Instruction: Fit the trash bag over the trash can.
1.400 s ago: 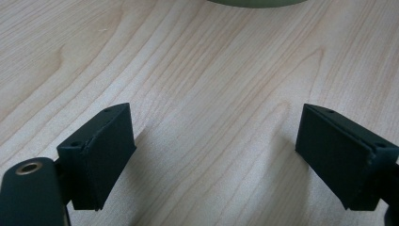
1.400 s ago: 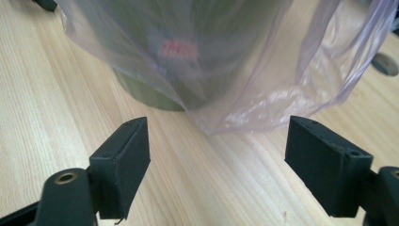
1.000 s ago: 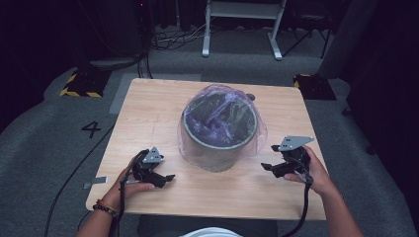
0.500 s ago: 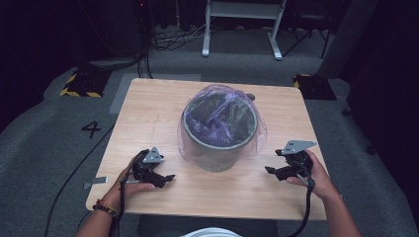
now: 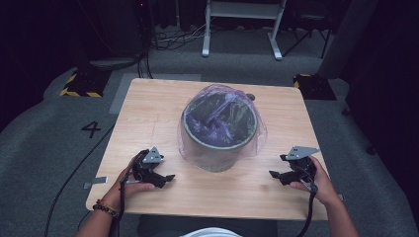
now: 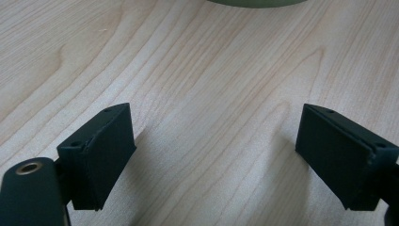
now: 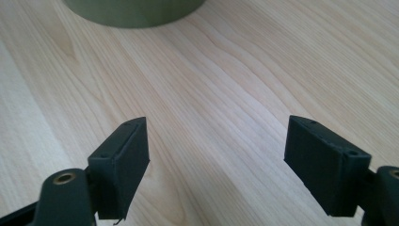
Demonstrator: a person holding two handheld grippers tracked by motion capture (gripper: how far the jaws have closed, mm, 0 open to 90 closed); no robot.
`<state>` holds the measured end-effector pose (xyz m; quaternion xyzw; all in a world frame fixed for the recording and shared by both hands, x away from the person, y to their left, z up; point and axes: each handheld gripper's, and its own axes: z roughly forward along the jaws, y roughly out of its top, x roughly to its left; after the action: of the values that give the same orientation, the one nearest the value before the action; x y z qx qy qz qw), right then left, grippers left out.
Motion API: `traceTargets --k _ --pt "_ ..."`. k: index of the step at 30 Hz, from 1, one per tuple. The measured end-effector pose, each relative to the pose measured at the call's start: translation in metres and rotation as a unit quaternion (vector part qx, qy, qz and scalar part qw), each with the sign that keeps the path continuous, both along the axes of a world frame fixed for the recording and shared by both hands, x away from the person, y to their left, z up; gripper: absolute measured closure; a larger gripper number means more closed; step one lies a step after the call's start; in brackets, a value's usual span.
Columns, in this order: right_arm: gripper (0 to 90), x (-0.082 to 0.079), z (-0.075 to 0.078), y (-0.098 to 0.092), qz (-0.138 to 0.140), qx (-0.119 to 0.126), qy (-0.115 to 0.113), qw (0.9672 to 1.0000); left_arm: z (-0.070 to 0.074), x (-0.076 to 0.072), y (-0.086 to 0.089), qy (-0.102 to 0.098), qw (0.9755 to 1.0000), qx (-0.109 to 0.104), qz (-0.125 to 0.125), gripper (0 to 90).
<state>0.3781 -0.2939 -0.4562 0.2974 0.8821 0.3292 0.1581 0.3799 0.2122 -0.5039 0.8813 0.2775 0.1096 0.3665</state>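
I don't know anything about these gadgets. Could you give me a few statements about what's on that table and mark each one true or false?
1. A purple see-through plastic bag lines the grey-green bin and drapes over its rim. True.
2. The left gripper has its jaws shut on the bag. False: they stand wide apart over bare wood, apart from the bin.
3. The right gripper has open jaws. True.
4. The bin lies tipped on its side. False: it stands upright near the middle of the table.
5. Both grippers are down at the near edge, one on each side of the bin. True.
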Motion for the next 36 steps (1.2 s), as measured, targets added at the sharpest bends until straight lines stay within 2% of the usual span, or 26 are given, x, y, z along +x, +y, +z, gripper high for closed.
traceTargets --k 17,36 --pt "22.2 -0.014 -0.023 -0.027 -0.021 0.010 -0.002 0.9997 0.000 0.000 0.000 0.000 1.0000 0.000 0.000 12.0" --pt "22.1 -0.028 -0.040 -0.055 -0.065 0.045 -0.002 0.9969 0.000 0.000 0.000 0.000 1.0000 0.000 0.000 12.0"
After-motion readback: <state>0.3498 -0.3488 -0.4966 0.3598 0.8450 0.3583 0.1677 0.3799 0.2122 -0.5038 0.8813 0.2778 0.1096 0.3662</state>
